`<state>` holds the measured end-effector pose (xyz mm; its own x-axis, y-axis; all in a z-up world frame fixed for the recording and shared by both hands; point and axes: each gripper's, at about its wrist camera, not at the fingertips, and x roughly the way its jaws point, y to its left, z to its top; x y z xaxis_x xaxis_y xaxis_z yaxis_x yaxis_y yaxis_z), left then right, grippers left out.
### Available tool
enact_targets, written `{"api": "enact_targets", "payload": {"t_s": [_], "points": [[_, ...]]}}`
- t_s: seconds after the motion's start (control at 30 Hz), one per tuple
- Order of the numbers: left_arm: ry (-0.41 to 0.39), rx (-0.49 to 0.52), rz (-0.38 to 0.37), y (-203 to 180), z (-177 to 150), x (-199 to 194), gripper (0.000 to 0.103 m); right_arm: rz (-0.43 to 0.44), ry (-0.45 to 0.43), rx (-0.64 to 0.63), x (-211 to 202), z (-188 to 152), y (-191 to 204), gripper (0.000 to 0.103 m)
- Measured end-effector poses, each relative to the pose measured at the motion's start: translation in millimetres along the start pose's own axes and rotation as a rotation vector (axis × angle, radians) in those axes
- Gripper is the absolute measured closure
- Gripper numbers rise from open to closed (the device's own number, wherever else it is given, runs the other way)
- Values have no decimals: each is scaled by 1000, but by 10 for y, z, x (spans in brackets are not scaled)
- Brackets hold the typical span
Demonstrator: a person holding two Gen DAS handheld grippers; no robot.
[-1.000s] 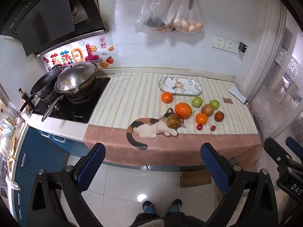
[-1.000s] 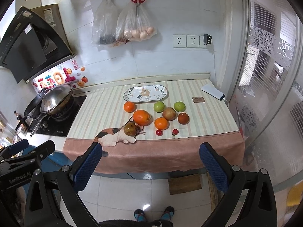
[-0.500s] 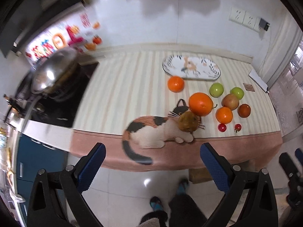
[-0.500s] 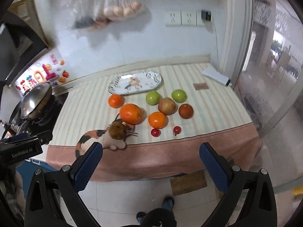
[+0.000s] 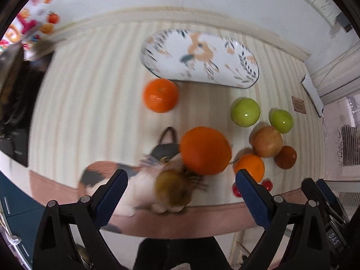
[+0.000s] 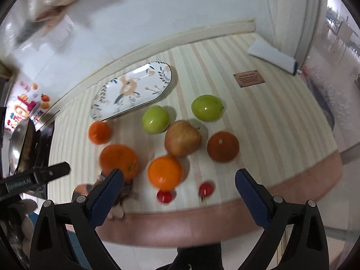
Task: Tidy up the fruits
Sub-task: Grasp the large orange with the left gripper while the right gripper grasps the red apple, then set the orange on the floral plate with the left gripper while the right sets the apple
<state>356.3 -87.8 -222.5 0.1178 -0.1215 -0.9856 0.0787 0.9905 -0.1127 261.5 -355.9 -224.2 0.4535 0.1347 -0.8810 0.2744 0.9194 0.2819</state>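
Several fruits lie on a striped cloth: a big orange point(image 5: 205, 150) point(image 6: 119, 158), a small orange point(image 5: 160, 95) point(image 6: 99, 131), another orange point(image 6: 165, 172) point(image 5: 249, 166), two green apples point(image 6: 155, 119) point(image 6: 206, 107), a reddish apple point(image 6: 182, 138), a brown round fruit point(image 6: 222, 146), a kiwi point(image 5: 173, 187) and two cherry tomatoes point(image 6: 164, 196) point(image 6: 205, 189). An oval floral plate point(image 5: 199, 58) point(image 6: 132, 90) lies empty behind them. My left gripper point(image 5: 181, 196) is open, just short of the kiwi. My right gripper point(image 6: 178, 195) is open near the front orange.
A cat picture point(image 5: 105, 175) is printed on the cloth at the counter's front edge. A stove with a pan point(image 6: 20, 144) sits at the left. A white folded item point(image 6: 272, 57) and a brown card point(image 6: 248, 78) lie at the right. The wall is close behind the plate.
Both grippers have moved forward and down toward the fruits, which now fill the views. Both stay open. The fruits have not moved.
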Motion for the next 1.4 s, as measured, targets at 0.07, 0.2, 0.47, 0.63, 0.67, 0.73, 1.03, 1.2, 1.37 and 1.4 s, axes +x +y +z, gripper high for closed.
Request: {"api": "enact_targets", "payload": {"t_s": [0.07,0.2,0.47,0.63,0.67,0.73,1.03,1.2,1.37,1.4], "points": [[41,-2,-5,-63,105,156,5,12,42,6,244,175,-34,3],[120,-7,7,-173,295,464,9,30,113,6,556,324,-61,5],[206,13,42,-261,440,796,9,31,185,-18,949,515,-24,7],[259,35,41,-327,434,1005,10,20,209,-44,1065,521,42,9],[264,37,38,-335,429,1036,14,19,213,-50,1081,527,58,10],[268,36,32,-354,431,1103,18,18,227,-62,1112,539,92,13],[212,37,40,-372,460,1099,19,20,284,-78,1245,516,73,28],[197,43,58,-547,411,1094,19,17,270,-101,1262,535,55,37],[188,36,47,-642,386,1023,20,35,267,-97,1191,554,15,37],[180,40,46,-655,376,977,20,45,262,-96,1151,562,15,37]]}}
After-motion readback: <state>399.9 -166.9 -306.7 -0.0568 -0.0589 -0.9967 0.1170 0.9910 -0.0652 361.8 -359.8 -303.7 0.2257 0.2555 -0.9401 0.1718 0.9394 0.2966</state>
